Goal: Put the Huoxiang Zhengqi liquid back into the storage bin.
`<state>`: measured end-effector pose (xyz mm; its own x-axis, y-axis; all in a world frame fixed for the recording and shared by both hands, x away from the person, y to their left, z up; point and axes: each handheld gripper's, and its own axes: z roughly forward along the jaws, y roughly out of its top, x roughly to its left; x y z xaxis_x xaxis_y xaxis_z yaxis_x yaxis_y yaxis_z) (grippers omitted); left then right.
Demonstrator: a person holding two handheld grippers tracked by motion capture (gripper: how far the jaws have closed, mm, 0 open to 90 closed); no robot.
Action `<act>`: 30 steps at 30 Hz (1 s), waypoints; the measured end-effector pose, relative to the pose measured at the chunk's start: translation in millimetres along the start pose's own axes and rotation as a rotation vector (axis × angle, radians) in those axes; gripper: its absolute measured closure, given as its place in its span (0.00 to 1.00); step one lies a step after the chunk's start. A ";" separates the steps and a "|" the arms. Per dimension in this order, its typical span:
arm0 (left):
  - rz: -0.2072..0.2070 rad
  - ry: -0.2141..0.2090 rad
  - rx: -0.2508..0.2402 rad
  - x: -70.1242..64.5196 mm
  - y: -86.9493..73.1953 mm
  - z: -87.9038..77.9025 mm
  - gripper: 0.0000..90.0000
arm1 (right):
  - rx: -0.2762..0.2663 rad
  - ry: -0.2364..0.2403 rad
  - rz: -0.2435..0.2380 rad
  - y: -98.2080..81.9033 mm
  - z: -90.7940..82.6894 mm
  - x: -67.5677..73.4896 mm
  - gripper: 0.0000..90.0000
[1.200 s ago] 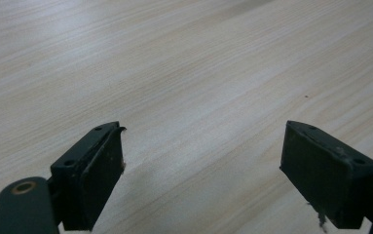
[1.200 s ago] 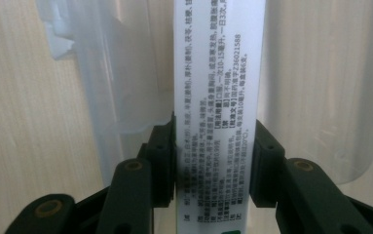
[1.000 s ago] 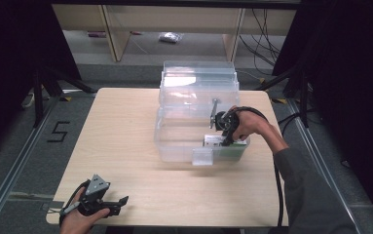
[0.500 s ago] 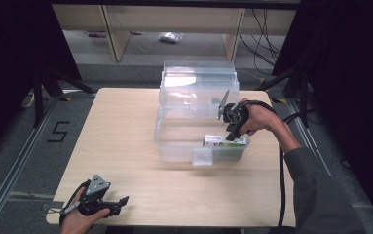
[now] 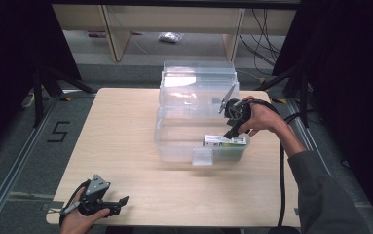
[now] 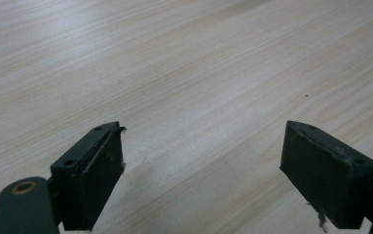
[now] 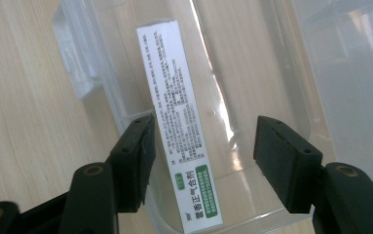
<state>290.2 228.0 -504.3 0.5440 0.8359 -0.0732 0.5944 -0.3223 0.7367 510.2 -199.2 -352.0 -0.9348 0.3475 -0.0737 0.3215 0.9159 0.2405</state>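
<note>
A clear plastic bin (image 5: pixel 174 141) stands on the wooden table with its lid (image 5: pixel 197 87) tipped up at the back. Inside, against the front right wall, lies a white and green box (image 5: pixel 225 142) printed with text (image 7: pixel 179 117). My right gripper (image 5: pixel 230 130) hovers just above that box, open, its jaws spread over the bin's interior (image 7: pixel 201 146) and touching nothing. My left gripper (image 5: pixel 118 204) rests low at the near left corner of the table, open, with bare wood between its jaws (image 6: pixel 201 161).
The bin has a clear latch tab (image 5: pixel 202 156) on its front wall. The tabletop (image 5: pixel 116 126) stretches bare to the left of the bin. Shelf legs (image 5: pixel 114 36) and cables (image 5: pixel 262 24) stand on the floor behind the table. A black cable (image 5: pixel 281 180) trails from the right gripper.
My right gripper has risen and drawn back from the box, which stays lying in the bin. The left gripper has not moved.
</note>
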 end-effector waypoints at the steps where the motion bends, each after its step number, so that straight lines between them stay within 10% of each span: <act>1: 0.000 0.000 0.000 0.0 0.0 0.0 0.17 | 0.000 0.000 0.000 0.0 0.0 0.0 0.45; 30: 0.000 0.000 -0.007 0.0 -0.2 0.4 0.17 | -0.180 -0.059 0.145 -2.7 0.6 29.8 0.31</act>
<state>290.3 227.9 -504.7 0.5442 0.8358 -0.0731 0.5903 -0.3195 0.7413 481.6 -191.2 -355.5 -0.8687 0.4886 -0.0812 0.4145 0.8069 0.4208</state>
